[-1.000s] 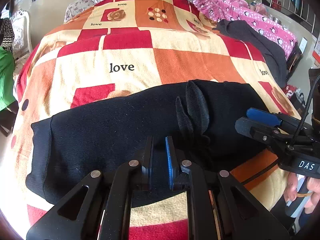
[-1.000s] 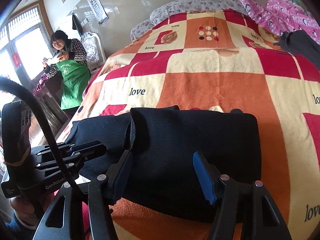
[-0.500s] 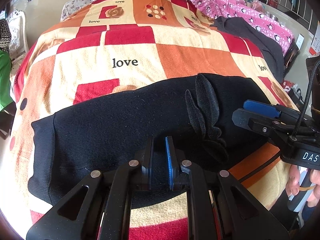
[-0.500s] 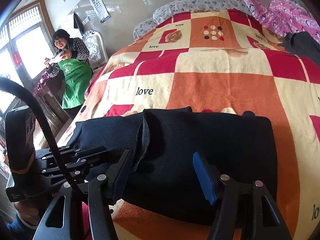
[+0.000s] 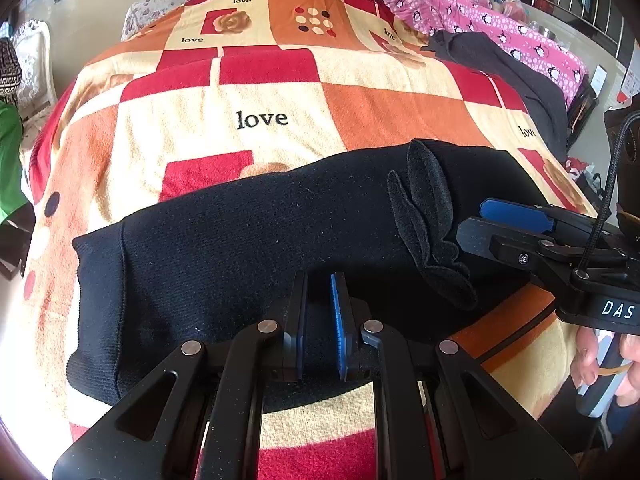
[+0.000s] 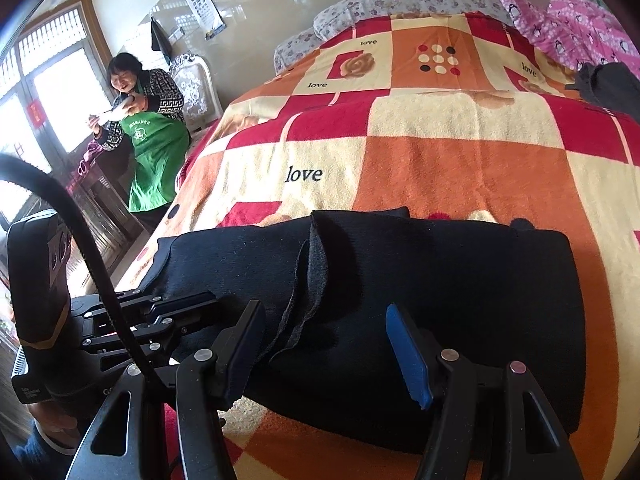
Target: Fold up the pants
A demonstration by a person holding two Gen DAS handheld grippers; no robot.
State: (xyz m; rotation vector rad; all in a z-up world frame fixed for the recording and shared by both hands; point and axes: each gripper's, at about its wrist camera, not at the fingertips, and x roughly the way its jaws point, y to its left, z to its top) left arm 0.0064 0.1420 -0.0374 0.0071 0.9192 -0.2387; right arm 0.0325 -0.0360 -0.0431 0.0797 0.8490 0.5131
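Where the bed (image 5: pixel 280 92) nears the cameras, black pants (image 5: pixel 248 248) lie folded into a thick band, long axis running left to right across the blanket's width. Cuff end points left in the left wrist view; a loose fabric flap (image 5: pixel 424 216) stands up right of centre. Left tool (image 5: pixel 319 320) clenched to a thin slit over the pants' near edge; whether cloth is pinched I cannot tell. Right tool (image 6: pixel 324 344) spread wide, hovering over the band, nothing held. Blanket checked red, orange and cream, "love" printed on it. Grey garment (image 5: pixel 516 68) and pink quilt (image 5: pixel 480 20) lie at the far right. Floral pillow (image 6: pixel 400 0) at the head. Person in green apron (image 6: pixel 154 140) stands by a window (image 6: pixel 48 92).
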